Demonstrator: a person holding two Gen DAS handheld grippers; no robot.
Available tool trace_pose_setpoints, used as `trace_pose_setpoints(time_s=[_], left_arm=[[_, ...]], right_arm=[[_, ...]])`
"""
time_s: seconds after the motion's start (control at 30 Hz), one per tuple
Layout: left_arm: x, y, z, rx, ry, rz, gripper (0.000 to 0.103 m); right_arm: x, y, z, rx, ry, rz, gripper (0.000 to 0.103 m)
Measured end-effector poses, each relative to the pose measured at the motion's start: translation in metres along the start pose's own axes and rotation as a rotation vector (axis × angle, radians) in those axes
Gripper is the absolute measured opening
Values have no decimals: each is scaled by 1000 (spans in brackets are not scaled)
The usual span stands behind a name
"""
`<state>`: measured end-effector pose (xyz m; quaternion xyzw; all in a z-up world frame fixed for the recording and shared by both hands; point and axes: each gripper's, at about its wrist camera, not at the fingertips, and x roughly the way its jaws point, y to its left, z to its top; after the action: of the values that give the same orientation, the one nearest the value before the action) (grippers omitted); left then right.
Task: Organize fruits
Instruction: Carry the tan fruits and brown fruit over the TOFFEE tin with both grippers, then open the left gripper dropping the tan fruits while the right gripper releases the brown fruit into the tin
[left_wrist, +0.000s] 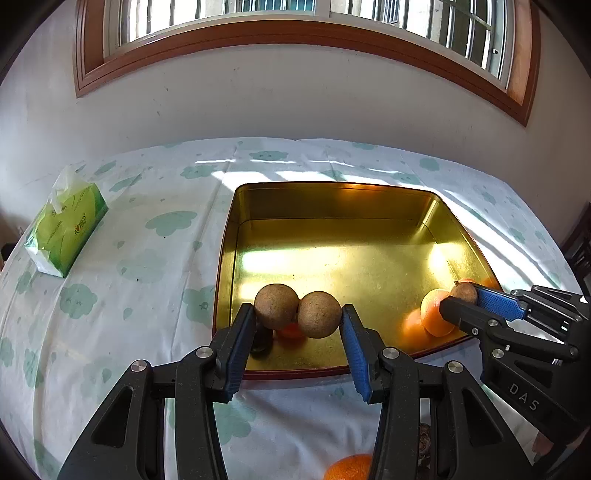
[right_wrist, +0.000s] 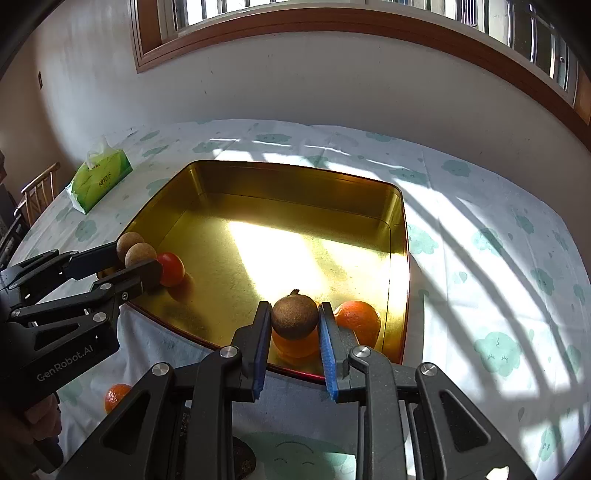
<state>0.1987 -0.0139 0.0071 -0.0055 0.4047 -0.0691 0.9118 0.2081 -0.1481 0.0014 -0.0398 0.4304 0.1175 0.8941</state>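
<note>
A gold tin tray (left_wrist: 332, 206) (right_wrist: 295, 184) sits on the table. My left gripper (left_wrist: 298, 314) is shut on two brown round fruits (left_wrist: 319, 314) side by side, held over the tray's near left corner; they also show in the right wrist view (right_wrist: 135, 247). A red tomato (right_wrist: 171, 268) lies in the tray below them. My right gripper (right_wrist: 294, 314) is shut on one brown fruit (right_wrist: 294, 318) (left_wrist: 464, 291) over the tray's near right corner, above an orange (right_wrist: 358, 319) (left_wrist: 436, 314) in the tray.
A green tissue pack (left_wrist: 66, 229) (right_wrist: 99, 179) lies at the table's far left. Another orange (left_wrist: 349, 467) (right_wrist: 116, 397) lies on the cloth in front of the tray. A wall and window stand behind the table. A chair (right_wrist: 37, 192) stands at the left.
</note>
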Motion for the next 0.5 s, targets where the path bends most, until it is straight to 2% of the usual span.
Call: trace_pose_setpoints(time_s=[0.5], left_arm=[[14, -1, -2, 2, 30, 15, 48]], right_arm=[[9, -1, 3, 0, 12, 4, 26]])
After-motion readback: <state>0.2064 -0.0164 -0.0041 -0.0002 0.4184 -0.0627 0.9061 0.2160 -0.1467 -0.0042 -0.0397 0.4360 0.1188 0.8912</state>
